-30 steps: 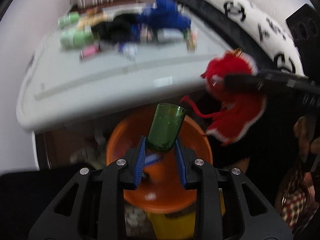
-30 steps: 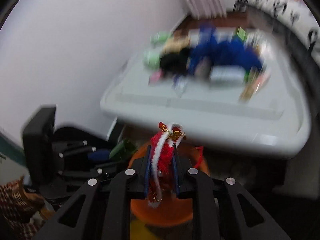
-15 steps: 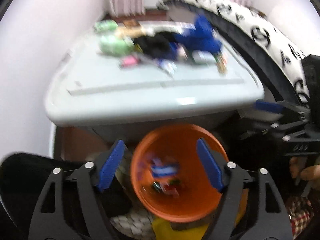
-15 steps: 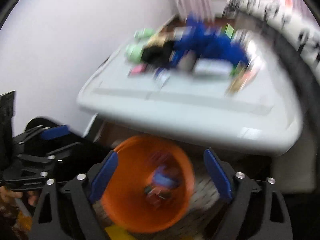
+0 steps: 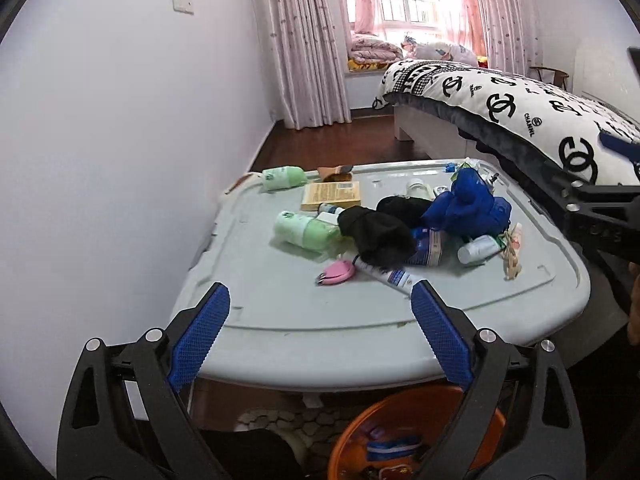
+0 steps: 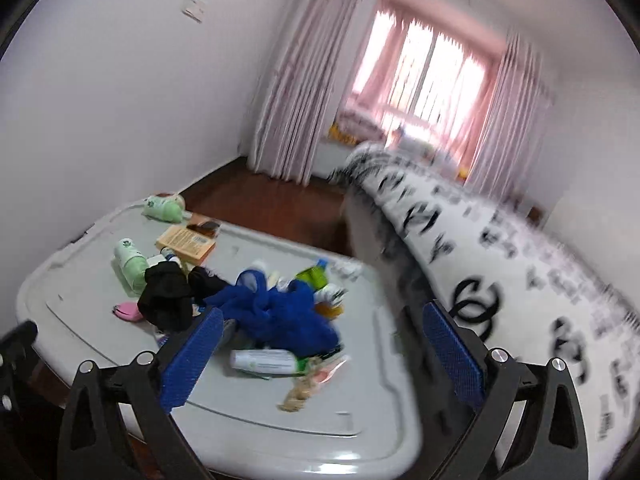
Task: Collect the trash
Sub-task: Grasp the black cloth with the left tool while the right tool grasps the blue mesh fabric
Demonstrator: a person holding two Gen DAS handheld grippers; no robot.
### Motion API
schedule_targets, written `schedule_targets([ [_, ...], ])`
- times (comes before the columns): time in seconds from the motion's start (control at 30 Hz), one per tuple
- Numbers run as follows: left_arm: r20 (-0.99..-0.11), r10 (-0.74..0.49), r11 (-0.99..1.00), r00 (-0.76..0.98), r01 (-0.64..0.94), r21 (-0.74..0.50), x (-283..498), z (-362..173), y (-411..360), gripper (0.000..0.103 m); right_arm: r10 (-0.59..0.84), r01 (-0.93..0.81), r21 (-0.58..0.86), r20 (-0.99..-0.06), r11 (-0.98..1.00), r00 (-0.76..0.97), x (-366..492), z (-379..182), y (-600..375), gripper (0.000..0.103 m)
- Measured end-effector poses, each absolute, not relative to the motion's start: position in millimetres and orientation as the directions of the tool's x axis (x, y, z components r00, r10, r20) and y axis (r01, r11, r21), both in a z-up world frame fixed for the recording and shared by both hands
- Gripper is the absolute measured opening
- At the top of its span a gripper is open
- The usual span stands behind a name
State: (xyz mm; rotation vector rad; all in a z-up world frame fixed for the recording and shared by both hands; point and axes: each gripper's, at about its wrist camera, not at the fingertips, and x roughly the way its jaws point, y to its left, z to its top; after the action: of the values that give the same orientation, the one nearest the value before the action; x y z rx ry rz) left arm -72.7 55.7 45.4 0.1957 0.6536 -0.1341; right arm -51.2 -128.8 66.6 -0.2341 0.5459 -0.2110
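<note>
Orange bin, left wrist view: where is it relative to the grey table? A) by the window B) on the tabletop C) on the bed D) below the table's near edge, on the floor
D: the orange bin sits low under the near edge of the grey table, with a few scraps inside it, seen between the open left tongs.

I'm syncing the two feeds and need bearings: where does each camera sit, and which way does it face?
Left wrist: on the left gripper, open, facing the cluttered grey table; orange bin below; right gripper's arm at right edge.
Right wrist: on the right gripper, open, facing table and bed.
Shared: blue cloth, window.
</note>
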Motion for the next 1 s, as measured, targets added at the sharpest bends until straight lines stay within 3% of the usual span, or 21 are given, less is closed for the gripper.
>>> schedule_targets([
  [0.23, -0.636, -0.058, 0.975, 0.77, 0.181, 0.13, -29, 33, 58, 0.09, -0.104, 0.073, -0.074, -0.681, 0.995, 0.725, 20, 28, -150, 0.098],
  [0.47, -0.664, -0.108, 0.98, 0.739, 0.191, 0.054, -12, 15, 69, 0.09, -0.055, -0.022, -0.089, -0.769, 0.996, 0.637, 83, -25, -137, 0.097],
  [0.53, -0.683, -0.143, 0.977, 0.716, 0.212, 0.017, -10, 7, 68, 0.09, -0.035, -0.04, -0.075, -0.791, 0.996, 0.611, 97, -39, -140, 0.077],
  [0.57, -0.692, -0.15, 0.976, 0.706, 0.217, 0.011, -9, 4, 67, 0.09, -0.005, -0.057, -0.048, -0.805, 0.997, 0.593, 104, -49, -143, 0.05],
  [0.7, -0.695, -0.172, 0.971, 0.698, 0.237, -0.002, -4, 1, 59, 0.09, -0.004, -0.06, -0.051, -0.792, 0.997, 0.611, 104, -49, -147, 0.028],
  [0.73, -0.695, -0.183, 0.97, 0.695, 0.242, -0.014, -1, 1, 56, 0.09, -0.006, -0.059, -0.054, -0.787, 0.997, 0.617, 102, -46, -146, 0.026],
  [0.83, -0.703, -0.25, 0.958, 0.666, 0.275, -0.08, 15, 1, 47, 0.076, 0.02, -0.039, -0.007, -0.76, 0.999, 0.649, 93, -30, -152, 0.023],
  [0.9, -0.714, -0.273, 0.952, 0.645, 0.286, -0.106, 28, -2, 38, 0.062, 0.056, -0.036, 0.043, -0.735, 0.998, 0.675, 85, -15, -159, 0.022],
  [1.0, -0.742, -0.278, 0.951, 0.61, 0.282, -0.125, 50, -15, 23, 0.061, 0.085, -0.049, 0.072, -0.686, 0.996, 0.723, 73, 11, -165, 0.022],
])
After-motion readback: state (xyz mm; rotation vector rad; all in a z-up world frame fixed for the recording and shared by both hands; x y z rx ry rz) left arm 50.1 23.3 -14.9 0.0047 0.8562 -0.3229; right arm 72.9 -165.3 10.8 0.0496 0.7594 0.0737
